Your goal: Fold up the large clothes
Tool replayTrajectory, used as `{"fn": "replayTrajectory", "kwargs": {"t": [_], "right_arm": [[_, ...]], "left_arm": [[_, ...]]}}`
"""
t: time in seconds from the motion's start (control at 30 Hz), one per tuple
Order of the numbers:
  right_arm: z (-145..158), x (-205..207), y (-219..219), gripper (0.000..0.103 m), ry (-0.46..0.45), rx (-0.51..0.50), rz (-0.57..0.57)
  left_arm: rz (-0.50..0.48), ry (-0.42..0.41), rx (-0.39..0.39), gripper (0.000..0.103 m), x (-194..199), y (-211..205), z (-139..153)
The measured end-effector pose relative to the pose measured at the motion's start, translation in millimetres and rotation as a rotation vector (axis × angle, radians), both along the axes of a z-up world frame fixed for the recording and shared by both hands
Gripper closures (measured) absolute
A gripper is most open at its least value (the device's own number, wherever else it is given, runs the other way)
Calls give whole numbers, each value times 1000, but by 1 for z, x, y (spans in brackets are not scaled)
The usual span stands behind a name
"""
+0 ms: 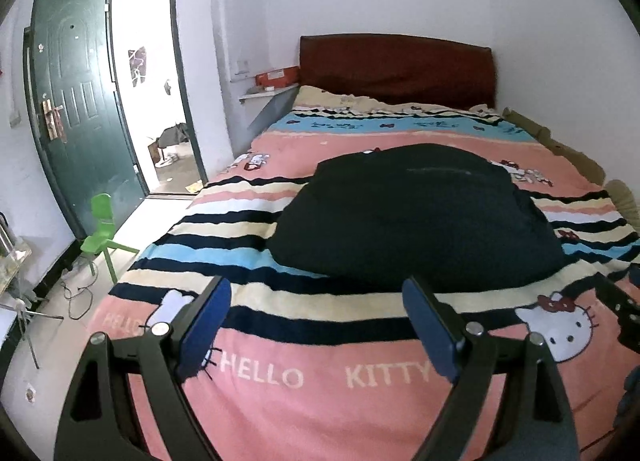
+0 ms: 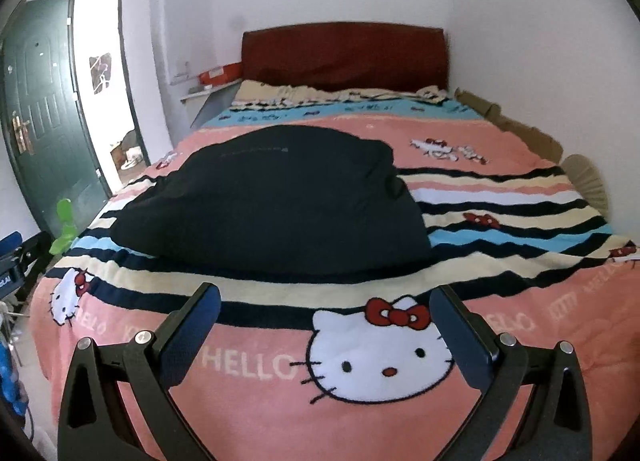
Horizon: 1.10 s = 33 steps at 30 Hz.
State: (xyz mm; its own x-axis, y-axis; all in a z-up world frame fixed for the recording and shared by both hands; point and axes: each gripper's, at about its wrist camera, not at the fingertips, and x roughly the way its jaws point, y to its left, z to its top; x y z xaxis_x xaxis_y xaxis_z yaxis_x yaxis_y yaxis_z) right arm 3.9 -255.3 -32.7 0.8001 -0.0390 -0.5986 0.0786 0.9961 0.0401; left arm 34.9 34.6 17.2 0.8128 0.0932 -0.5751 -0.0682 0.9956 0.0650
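A large black garment [image 1: 416,217] lies in a folded heap on the middle of the bed, on the pink striped Hello Kitty blanket [image 1: 304,381]. It also shows in the right wrist view [image 2: 280,205]. My left gripper [image 1: 316,301] is open and empty, hovering over the blanket just short of the garment's near edge. My right gripper [image 2: 326,301] is open and empty, also short of the garment's near edge, above a Hello Kitty face [image 2: 380,357]. The right gripper's body shows at the right edge of the left wrist view [image 1: 624,309].
A dark red headboard [image 1: 396,69] stands against the far wall. An open green door [image 1: 76,109] and a green plastic chair [image 1: 102,233] are left of the bed. Cables lie on the floor [image 1: 76,293]. A red box [image 1: 276,77] sits on a shelf by the headboard.
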Motion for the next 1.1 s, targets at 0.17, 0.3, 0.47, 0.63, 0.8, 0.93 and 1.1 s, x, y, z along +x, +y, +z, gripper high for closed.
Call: {"fn": "replayTrajectory", "kwargs": {"t": [0.17, 0.3, 0.47, 0.63, 0.8, 0.93, 1.1], "right_arm": [[-1, -10, -4, 1, -11, -1, -11], [-3, -11, -11, 1, -9, 4, -29], [-10, -11, -19, 1, 6, 9, -38], [-19, -11, -23, 1, 24, 5, -39], [-26, -10, -30, 1, 38, 8, -54], [-30, -9, -35, 1, 43, 7, -67], [-31, -8, -38, 1, 42, -8, -80]], "left_arm": [[-1, -21, 7, 15, -6, -6, 0], [-12, -38, 30, 15, -9, -11, 1], [-18, -49, 44, 15, -11, -14, 0], [-19, -39, 49, 15, -8, -13, -4], [-23, -27, 54, 15, -4, -12, -9], [-24, -14, 58, 15, 0, -12, -14], [-25, 1, 69, 15, 6, -13, -21]]}}
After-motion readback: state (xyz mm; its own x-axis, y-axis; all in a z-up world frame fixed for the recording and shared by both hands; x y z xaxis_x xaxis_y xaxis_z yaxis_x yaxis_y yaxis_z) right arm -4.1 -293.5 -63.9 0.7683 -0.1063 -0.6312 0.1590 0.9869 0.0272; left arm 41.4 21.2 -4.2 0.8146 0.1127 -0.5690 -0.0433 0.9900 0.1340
